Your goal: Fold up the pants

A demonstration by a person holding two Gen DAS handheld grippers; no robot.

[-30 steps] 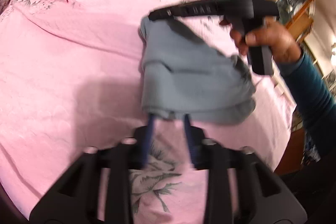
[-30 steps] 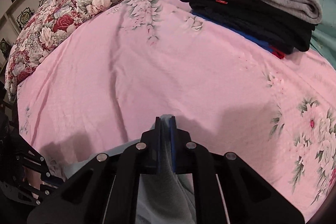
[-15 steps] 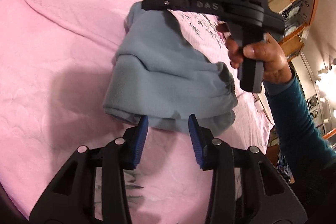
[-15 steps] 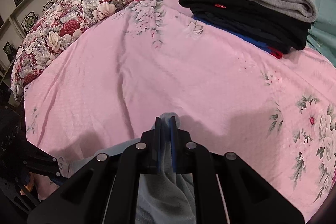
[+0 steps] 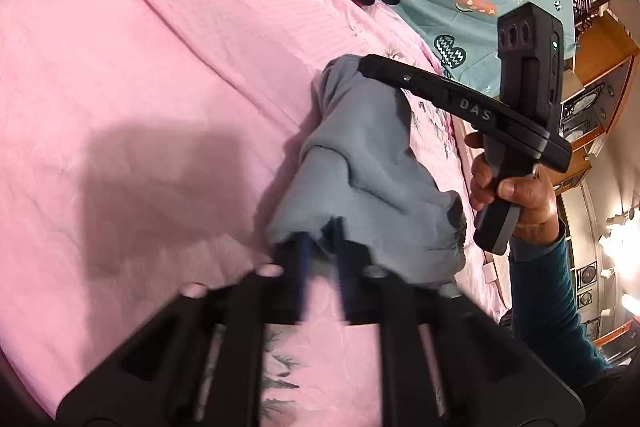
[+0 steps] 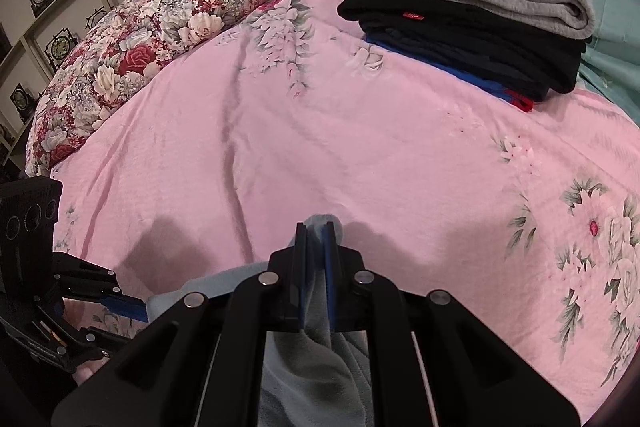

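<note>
Fingers (image 5: 298, 259) of left gripper (image 5: 320, 255), apart earlier, now pinch the pants (image 5: 368, 163).

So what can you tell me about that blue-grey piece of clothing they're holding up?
The blue-grey pants look like soft, fleecy knit, already folded into a thick bundle. They hang lifted above the pink bedspread, stretched between two tools. The right gripper is shut on one bunched corner, cloth poking out past its fingers. The left gripper has its blurred fingers at the opposite lower edge, which droops in gathered folds.
</note>
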